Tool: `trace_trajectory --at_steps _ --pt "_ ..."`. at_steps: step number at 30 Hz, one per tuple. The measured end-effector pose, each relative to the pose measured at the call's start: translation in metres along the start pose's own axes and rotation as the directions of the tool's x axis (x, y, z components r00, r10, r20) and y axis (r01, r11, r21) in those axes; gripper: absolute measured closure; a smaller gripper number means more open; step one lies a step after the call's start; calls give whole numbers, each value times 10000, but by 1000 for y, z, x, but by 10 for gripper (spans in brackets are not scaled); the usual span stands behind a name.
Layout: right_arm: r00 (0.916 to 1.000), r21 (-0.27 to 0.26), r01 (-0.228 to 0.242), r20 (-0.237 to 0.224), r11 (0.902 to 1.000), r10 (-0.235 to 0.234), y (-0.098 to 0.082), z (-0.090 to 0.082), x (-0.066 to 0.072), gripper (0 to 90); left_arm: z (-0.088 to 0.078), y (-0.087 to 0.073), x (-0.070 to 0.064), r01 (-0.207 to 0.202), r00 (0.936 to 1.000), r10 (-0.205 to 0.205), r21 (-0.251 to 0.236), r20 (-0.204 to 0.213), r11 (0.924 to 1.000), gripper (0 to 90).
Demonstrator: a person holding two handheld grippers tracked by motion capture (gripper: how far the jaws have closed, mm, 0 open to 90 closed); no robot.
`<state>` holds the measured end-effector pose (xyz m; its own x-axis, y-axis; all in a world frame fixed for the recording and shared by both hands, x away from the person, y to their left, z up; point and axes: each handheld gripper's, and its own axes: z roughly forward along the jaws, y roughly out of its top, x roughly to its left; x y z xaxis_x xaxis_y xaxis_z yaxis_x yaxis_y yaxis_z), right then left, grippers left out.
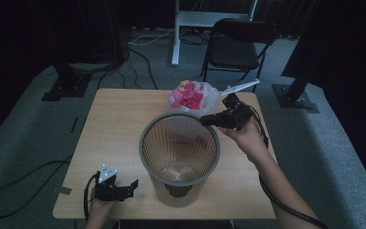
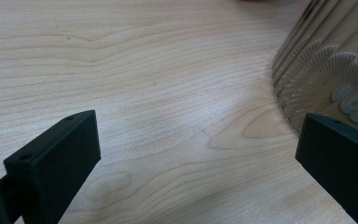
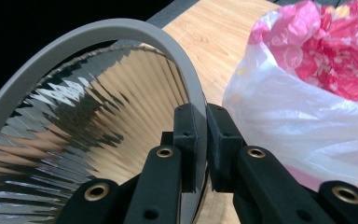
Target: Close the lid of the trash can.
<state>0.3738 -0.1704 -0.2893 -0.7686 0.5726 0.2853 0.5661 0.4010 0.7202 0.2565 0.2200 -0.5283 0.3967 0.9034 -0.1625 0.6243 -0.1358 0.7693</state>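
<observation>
A ribbed, see-through waste bin [image 1: 141, 145] with a grey rim stands upright near the front middle of the wooden table [image 1: 114, 124]. My right gripper [image 1: 205, 120] comes in from the right and is shut on the bin's far right rim. In the right gripper view its jaws [image 3: 201, 126] pinch the grey rim [image 3: 98, 32], one inside and one outside. Behind the bin sits a white plastic bag [image 1: 190, 98] of pink and red scraps [image 3: 335, 51]. My left gripper [image 1: 134, 186] rests low at the front left, open, with bare wood between its jaws [image 2: 198, 140] and the bin's wall [image 2: 326, 60] just to its right.
A white stick [image 1: 240, 87] lies at the table's back right edge. A black folding chair [image 1: 236, 47] and a white desk leg [image 1: 175, 33] stand beyond the table. Black stand bases [image 1: 66, 86] flank it, and cables run over the grey carpet [image 1: 28, 176].
</observation>
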Motion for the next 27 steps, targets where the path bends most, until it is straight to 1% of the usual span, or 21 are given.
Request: trace_trajectory --at_steps 3,7,9,11,14,16,17,19,20,21,22,23,24,25,26,27 --pt "10000 37 -17 70 10000 16 -2 3 0 835 0 0 0 -5 10000 5 10 7 10000 0" --pt "9997 64 131 224 9999 -132 -2 4 1 832 0 0 0 -9 10000 9 35 7 10000 0" --pt "9989 -22 269 377 9996 -268 -2 5 2 817 0 0 0 7 10000 -7 21 33 10000 0" --pt "9988 -139 330 368 9994 -324 -3 5 4 690 0 0 0 17 10000 -17 29 42 10000 0" --pt "9983 -140 522 284 9985 -518 -3 6 7 511 0 0 0 -1 10000 1 47 43 10000 0" --pt "9968 -62 708 365 9975 -706 -3 9 10 450 0 0 -1 -12 10000 12 54 28 10000 0" --pt "9968 -62 708 365 9975 -706 -3 9 10 450 0 0 -1 -12 10000 12 54 28 10000 0" --pt "9947 -121 876 557 9961 -868 -4 12 13 334 0 0 -1 -7 10000 7 58 20 10000 0" --pt "9941 -143 942 546 9954 -933 -5 14 14 307 0 0 -1 4 10000 -4 56 25 10000 0" --pt "9932 -78 1071 472 9942 -1066 -5 15 15 237 0 0 -1 6 10000 -6 46 21 10000 0" --pt "9922 -32 1193 379 9928 -1191 -5 17 16 199 0 0 -1 -4 10000 4 50 6 10000 0" --pt "9909 -119 1276 454 9917 -1270 -6 17 17 197 0 0 -1 2 10000 -2 50 17 10000 0" --pt "9870 -86 1512 569 9885 -1504 -7 18 19 151 0 -1 -1 11 10000 -11 46 27 10000 0" --pt "9816 -23 1800 658 9837 -1795 -7 20 22 124 0 0 -1 0 10000 0 52 15 10000 0" --pt "9782 -175 1913 856 9814 -1892 -8 20 25 125 0 -1 0 -8 10000 8 64 10 10000 0" --pt "9772 -380 1950 929 9801 -1909 -9 20 27 124 0 -1 0 -8 10000 8 74 15 10000 0"
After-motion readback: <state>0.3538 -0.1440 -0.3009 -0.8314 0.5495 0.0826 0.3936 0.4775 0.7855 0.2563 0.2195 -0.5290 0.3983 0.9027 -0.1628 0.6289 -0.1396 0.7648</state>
